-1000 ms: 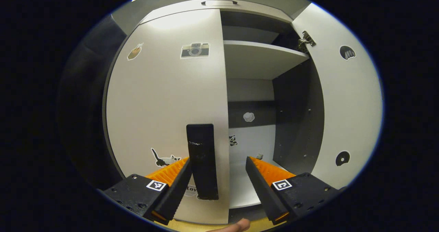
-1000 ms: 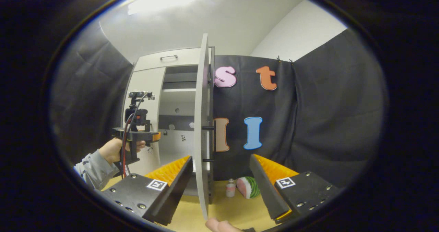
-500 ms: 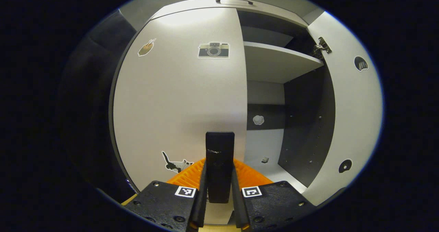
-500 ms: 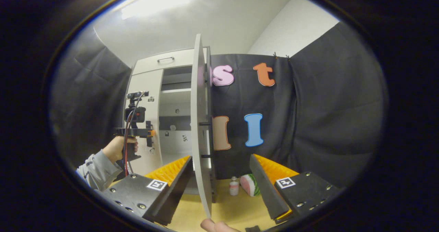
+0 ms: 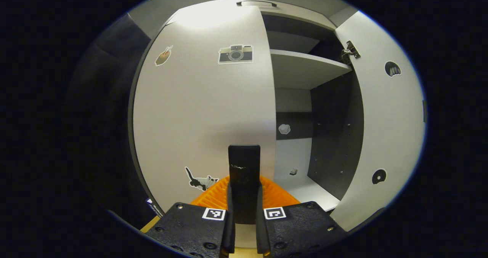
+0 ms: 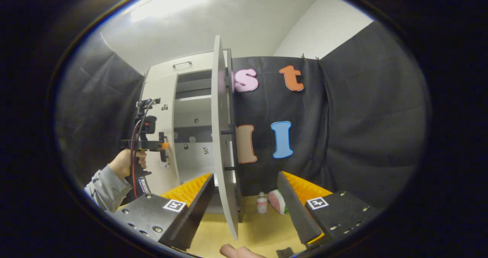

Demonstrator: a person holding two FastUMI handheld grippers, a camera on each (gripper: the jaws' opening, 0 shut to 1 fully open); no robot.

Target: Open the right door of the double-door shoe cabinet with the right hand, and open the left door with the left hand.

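Observation:
The white left door (image 5: 202, 109) of the shoe cabinet carries several stickers and a black upright handle (image 5: 244, 162). My left gripper (image 5: 244, 202) is shut on that handle, one finger on each side. The right door (image 5: 385, 128) stands swung wide open, baring a shelf (image 5: 305, 65). In the right gripper view that right door (image 6: 223, 143) is edge-on between my spread fingers (image 6: 194, 191). My right gripper (image 6: 244, 201) is open and touches nothing. Farther off, a hand holds the left gripper (image 6: 152, 145) against the left door (image 6: 167, 136).
A small bottle (image 6: 261, 204) and a watermelon-slice toy (image 6: 277, 201) sit on the wooden floor (image 6: 259, 227) behind the open right door. Black cloth walls close in on both sides. A drawer with a handle (image 6: 182, 64) tops the cabinet.
My left gripper went from open around the left door's handle to shut on it. The right gripper stayed open by the right door's edge, barely shifting.

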